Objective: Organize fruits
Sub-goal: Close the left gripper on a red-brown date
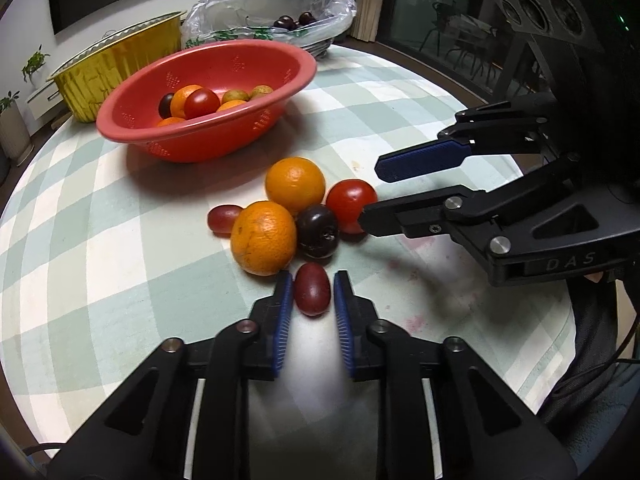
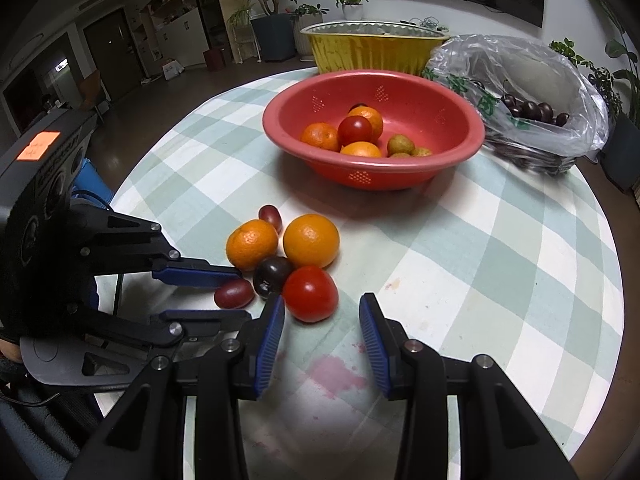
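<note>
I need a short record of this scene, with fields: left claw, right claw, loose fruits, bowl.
left claw: shut on small dark red oval fruit
right claw: open, round red tomato at its tips, not gripped
loose fruits: two oranges, dark purple plum, another red oval fruit
bowl: red plastic colander bowl, already holding fruit

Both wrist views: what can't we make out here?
- Gold foil tray: its inside is hidden by its own wall in both views.
- Clear plastic bag: dark fruits are partly veiled by glare and folds, so no count.
- Red plastic colander bowl: its near rim hides the lower fruit in the left wrist view.
</note>
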`<state>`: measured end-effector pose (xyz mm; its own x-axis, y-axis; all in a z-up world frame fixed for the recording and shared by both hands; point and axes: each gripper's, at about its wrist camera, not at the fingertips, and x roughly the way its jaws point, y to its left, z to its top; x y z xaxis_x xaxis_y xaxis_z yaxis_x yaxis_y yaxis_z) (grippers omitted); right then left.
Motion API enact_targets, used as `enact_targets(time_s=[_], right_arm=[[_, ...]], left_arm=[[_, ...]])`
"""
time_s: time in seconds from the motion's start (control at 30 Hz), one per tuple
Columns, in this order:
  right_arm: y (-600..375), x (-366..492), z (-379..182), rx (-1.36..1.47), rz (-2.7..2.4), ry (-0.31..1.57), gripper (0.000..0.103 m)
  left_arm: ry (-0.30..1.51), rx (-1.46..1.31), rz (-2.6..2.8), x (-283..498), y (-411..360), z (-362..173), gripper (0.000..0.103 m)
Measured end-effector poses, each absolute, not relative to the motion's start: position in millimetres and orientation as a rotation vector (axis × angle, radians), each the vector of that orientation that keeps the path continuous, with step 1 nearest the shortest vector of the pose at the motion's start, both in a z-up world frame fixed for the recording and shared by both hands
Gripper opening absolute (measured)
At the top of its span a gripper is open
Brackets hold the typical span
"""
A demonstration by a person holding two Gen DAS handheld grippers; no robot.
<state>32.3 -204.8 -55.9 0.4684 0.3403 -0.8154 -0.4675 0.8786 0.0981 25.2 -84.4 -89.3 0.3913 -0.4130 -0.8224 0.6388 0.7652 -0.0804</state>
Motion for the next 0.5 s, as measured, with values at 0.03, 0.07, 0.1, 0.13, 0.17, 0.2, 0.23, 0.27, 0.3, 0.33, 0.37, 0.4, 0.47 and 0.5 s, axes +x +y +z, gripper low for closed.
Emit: enact_targets(time_s=[0.03, 0.07, 0.1, 0.13, 0.17, 0.2, 0.23, 0.27, 0.3, 0.33, 0.37, 0.4, 0.47, 0.5], right_arm=[[-204, 32, -56, -0.151, 0.501, 0.962, 0.041], [-203, 32, -55, -0.153, 0.504, 0.962, 0.041], [-203, 32, -55, -0.155, 0.507, 0.962, 0.04], [-202, 32, -55, -0.16, 0.508, 0.962, 0.04], [-202, 32, -55, -0.163, 0.509, 0.963, 0.04], [-202, 32, -56, -0.165, 0.51, 0.964, 0.04], [-202, 32, -56, -0.167, 0.51, 0.967, 0.04], [-202, 32, -57, -0.169, 0.509, 0.969, 0.04], [-203, 33, -58, -0.171, 0.508, 0.972, 0.04], [-203, 33, -59, -0.173, 0.509, 0.975, 0.04], [-203, 33, -59, -0.175, 0.51, 0.977, 0.039], [-203, 34, -59, -0.177, 0.512, 0.978, 0.039], [-201, 34, -59, -0.193, 0.517, 0.978, 0.039], [-200, 35, -59, -0.202, 0.522, 0.978, 0.039]], left_arm=[[0.959, 0.263, -0.68, 26, -84, -89, 0.017], [0.958, 0.266, -0.681, 26, -84, -89, 0.017], [0.957, 0.266, -0.68, 26, -83, -89, 0.017], [0.956, 0.269, -0.68, 26, -83, -89, 0.017], [0.956, 0.27, -0.681, 26, -83, -89, 0.017], [0.956, 0.27, -0.682, 26, -83, -89, 0.017], [0.957, 0.271, -0.683, 27, -83, -89, 0.017], [0.957, 0.272, -0.685, 27, -83, -89, 0.016], [0.958, 0.272, -0.687, 26, -82, -89, 0.016], [0.959, 0.271, -0.689, 26, -82, -89, 0.016], [0.961, 0.269, -0.69, 24, -81, -89, 0.016], [0.963, 0.267, -0.692, 23, -79, -88, 0.016], [0.964, 0.261, -0.692, 19, -75, -87, 0.016], [0.967, 0.255, -0.692, 18, -73, -87, 0.016]])
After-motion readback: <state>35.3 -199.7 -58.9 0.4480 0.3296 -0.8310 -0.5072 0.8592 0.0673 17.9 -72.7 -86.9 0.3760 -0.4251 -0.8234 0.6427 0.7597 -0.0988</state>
